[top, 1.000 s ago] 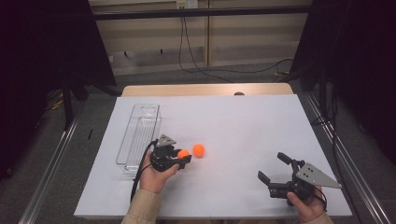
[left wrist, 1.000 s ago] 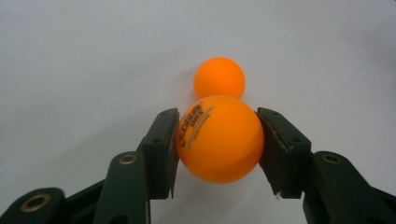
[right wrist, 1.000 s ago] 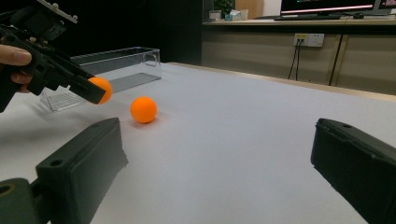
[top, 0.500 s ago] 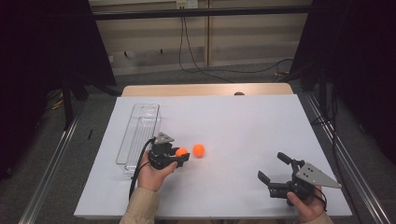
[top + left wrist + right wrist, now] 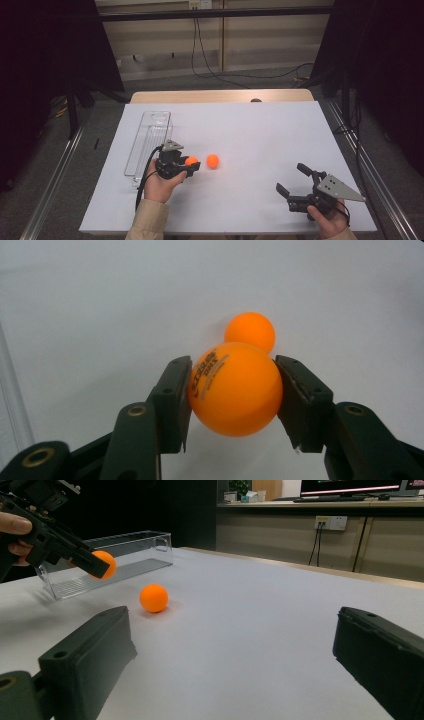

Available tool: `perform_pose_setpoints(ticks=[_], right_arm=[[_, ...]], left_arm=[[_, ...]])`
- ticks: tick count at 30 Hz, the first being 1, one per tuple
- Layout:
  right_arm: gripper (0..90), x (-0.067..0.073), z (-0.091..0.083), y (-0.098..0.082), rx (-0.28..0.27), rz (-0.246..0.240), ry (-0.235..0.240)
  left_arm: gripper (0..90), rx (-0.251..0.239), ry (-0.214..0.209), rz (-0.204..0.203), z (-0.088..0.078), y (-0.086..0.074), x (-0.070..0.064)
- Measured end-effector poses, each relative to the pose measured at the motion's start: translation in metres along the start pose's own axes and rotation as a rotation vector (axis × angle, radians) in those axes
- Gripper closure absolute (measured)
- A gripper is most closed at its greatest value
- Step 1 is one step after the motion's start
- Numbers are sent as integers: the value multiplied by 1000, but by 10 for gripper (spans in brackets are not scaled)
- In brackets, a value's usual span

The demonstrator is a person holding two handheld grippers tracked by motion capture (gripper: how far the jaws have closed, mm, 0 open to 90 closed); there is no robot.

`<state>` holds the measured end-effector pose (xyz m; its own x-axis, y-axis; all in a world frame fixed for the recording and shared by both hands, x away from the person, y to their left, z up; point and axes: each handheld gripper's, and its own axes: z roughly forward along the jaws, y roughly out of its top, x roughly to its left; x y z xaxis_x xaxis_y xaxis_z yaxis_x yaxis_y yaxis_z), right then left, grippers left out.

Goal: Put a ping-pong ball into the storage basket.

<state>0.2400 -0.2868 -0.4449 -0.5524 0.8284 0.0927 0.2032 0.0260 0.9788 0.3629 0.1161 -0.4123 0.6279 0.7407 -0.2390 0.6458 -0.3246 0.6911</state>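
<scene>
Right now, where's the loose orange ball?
In the high view the loose ball lies on the white table, just right of the left claw and its held ball.

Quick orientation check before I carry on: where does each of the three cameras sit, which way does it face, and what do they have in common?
High view: above the person's side, looking forward and down on the white table; both forearms, left gripper, right gripper show.
Left gripper view: rides the left gripper, looking along its jaws, shut on the held ball.
Right gripper view: rides the right gripper, low over the table, facing the clear tray; open jaws show.
Shared: all three show the loose ball.
</scene>
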Motion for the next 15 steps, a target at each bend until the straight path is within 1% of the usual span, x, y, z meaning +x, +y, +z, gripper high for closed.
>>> perform_pose_setpoints(ticks=[2, 4, 5, 9, 15], right_arm=[[19, 0, 0, 0, 0, 1, 1], [19, 0, 0, 0, -1, 1, 0], [19, 0, 0, 0, -1, 1, 1], [19, 0, 0, 0, -1, 1, 2], [19, 0, 0, 0, -1, 3, 1]], left_arm=[[509, 8, 1, 3, -1, 1, 1], [509, 4, 1, 5, -2, 2, 2], [509, 5, 4, -2, -4, 3, 3], [509, -2, 4, -7, -6, 4, 4], [509, -1, 4, -7, -10, 7, 6]])
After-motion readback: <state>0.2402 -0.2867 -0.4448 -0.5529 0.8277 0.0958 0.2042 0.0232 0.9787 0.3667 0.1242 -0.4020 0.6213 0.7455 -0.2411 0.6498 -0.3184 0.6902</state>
